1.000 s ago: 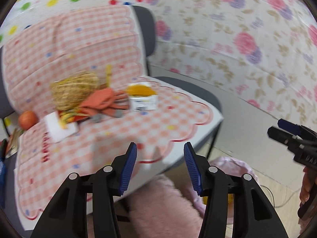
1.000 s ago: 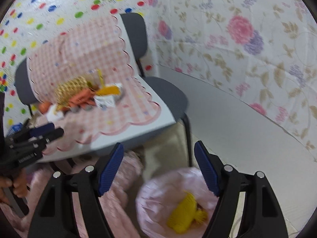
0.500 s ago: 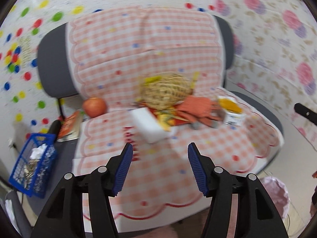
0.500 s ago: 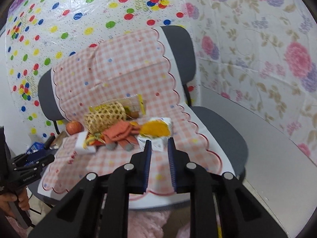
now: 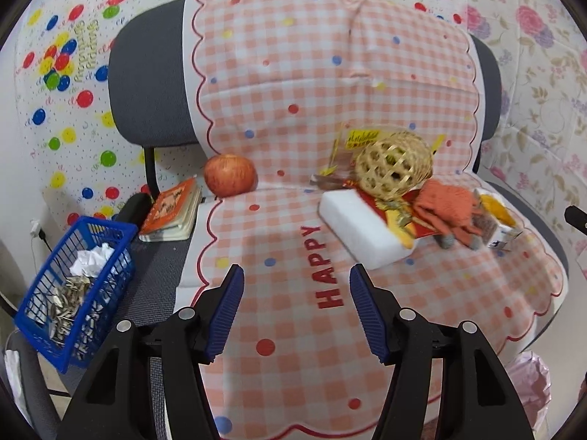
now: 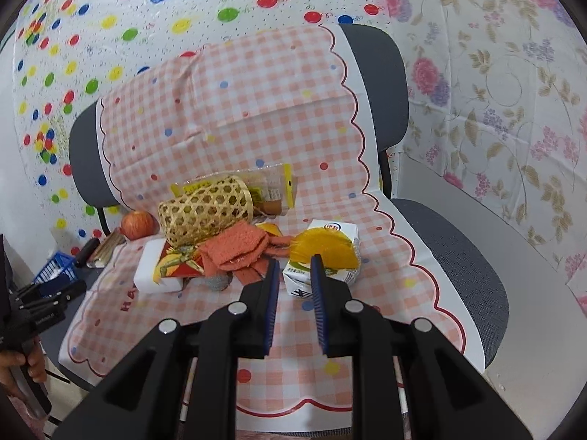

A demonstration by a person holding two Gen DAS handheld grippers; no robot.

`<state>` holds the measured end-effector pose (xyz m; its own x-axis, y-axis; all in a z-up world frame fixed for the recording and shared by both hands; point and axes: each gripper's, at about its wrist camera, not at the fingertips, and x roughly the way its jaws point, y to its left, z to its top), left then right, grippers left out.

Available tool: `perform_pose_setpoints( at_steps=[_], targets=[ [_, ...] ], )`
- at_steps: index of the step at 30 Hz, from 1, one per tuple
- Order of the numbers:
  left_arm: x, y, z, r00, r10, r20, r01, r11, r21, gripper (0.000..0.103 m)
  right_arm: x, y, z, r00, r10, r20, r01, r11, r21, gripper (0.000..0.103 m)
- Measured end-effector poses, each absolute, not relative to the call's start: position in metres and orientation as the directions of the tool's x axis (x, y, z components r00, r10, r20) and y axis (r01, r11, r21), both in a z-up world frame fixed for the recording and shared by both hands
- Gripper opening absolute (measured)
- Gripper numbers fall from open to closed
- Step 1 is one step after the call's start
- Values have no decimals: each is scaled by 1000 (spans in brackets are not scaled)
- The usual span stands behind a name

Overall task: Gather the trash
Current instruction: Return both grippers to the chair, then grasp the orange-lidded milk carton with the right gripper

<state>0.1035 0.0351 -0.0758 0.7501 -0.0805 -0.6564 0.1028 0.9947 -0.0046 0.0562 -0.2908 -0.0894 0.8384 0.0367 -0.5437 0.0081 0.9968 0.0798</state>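
The white juice carton with an orange fruit print (image 6: 323, 256) lies on the pink-and-white checked cloth (image 6: 256, 110) draped over the grey office chair (image 6: 458, 256), at the right end of a heap of things. At its nine o'clock sits a crumpled orange knitted cloth (image 6: 234, 247), then a white foam block (image 5: 363, 234) with a red-and-yellow wrapper (image 6: 176, 264) on it (partly under the cloth). A woven bamboo basket (image 6: 205, 211) lies tipped on its side at eleven o'clock, and a red apple (image 5: 229, 175) farther left.

The right gripper (image 6: 293, 282) hovers just short of the carton, jaws narrow, nothing between them. The left gripper (image 5: 295, 300) has jaws opening wide over bare cloth. A blue wire basket (image 5: 73, 293) of scraps stands at eight o'clock.
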Motion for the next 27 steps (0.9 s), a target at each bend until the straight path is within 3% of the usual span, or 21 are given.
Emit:
perform_pose_setpoints(
  at_steps=[9,17,19,27],
  targets=[
    [130,36,-92,724,-97,-683,110,994,-25,63,65,-312,-104,802,-75,-593,100,995,10,39],
    [153,29,-88,730,-98,-677,116,993,-19,66,110,-319,-126,762,8,-647,65,994,88,44],
    [159,28,-89,731,-92,-676,112,994,-14,66,126,-324,-129,761,23,-648,69,991,117,54],
    [179,27,-95,725,-68,-686,93,996,0,66,179,-348,-156,701,29,-713,135,976,173,54]
  ],
)
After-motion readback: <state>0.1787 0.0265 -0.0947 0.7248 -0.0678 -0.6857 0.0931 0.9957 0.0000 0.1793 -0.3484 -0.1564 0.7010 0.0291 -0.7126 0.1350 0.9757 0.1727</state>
